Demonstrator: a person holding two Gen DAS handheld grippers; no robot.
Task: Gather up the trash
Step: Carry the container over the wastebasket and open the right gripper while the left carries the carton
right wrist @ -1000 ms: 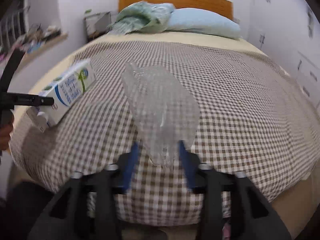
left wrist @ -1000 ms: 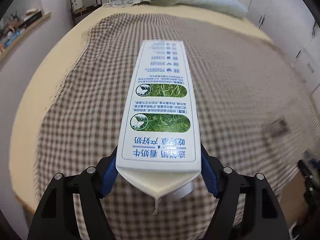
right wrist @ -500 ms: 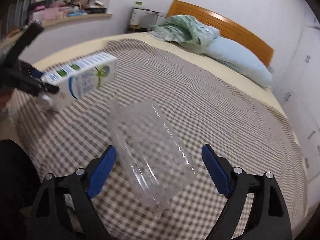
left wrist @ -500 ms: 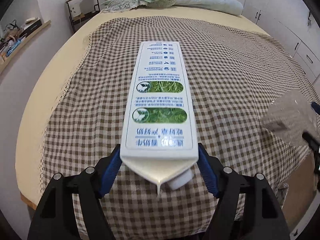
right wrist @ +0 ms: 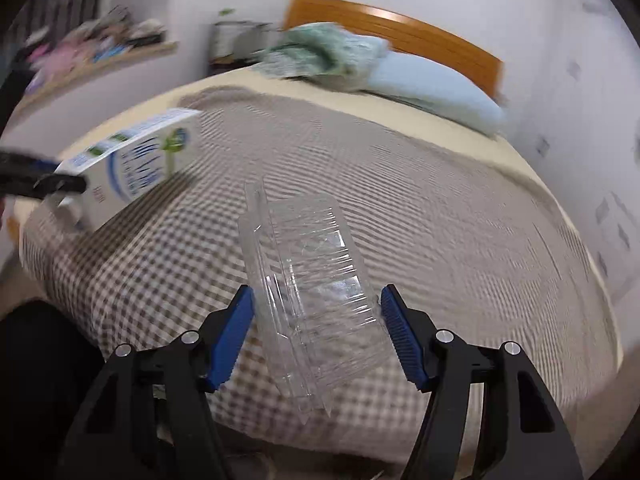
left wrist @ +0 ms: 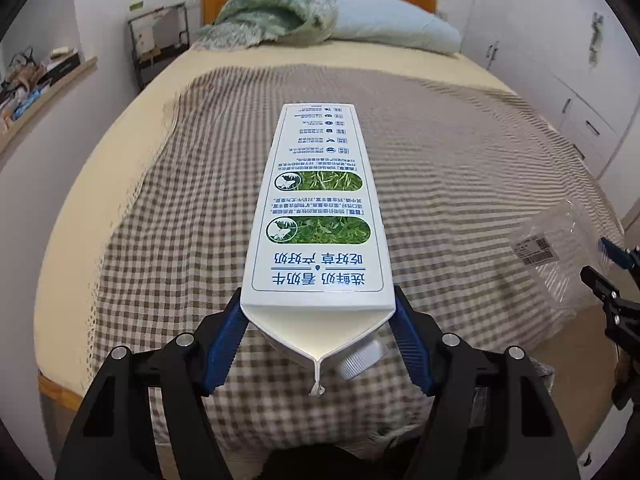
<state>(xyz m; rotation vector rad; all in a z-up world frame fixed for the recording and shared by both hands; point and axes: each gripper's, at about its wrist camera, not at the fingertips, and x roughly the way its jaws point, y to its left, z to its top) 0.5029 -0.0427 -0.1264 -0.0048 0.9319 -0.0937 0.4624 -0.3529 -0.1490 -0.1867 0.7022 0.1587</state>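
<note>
My left gripper [left wrist: 318, 306] is shut on a white milk carton [left wrist: 318, 208] with green pictures and blue print, gripping its gabled cap end and holding it level above the bed. The carton also shows at the left of the right wrist view [right wrist: 132, 168]. My right gripper [right wrist: 316, 312] is shut on a clear plastic clamshell box [right wrist: 312, 280], its blue pads against both sides. The box and the right gripper appear at the right edge of the left wrist view [left wrist: 556, 256].
A bed with a brown checked blanket [left wrist: 192, 216] lies below both grippers. A blue pillow [left wrist: 392, 30] and a green bundle of bedding [left wrist: 276, 12] sit by the wooden headboard. A cluttered shelf [left wrist: 36, 80] is left, white cabinets [left wrist: 560, 60] right.
Both grippers have drawn back and up from the bed with their loads. The right gripper's jaws stood wide around the box half a second ago and now press its sides.
</note>
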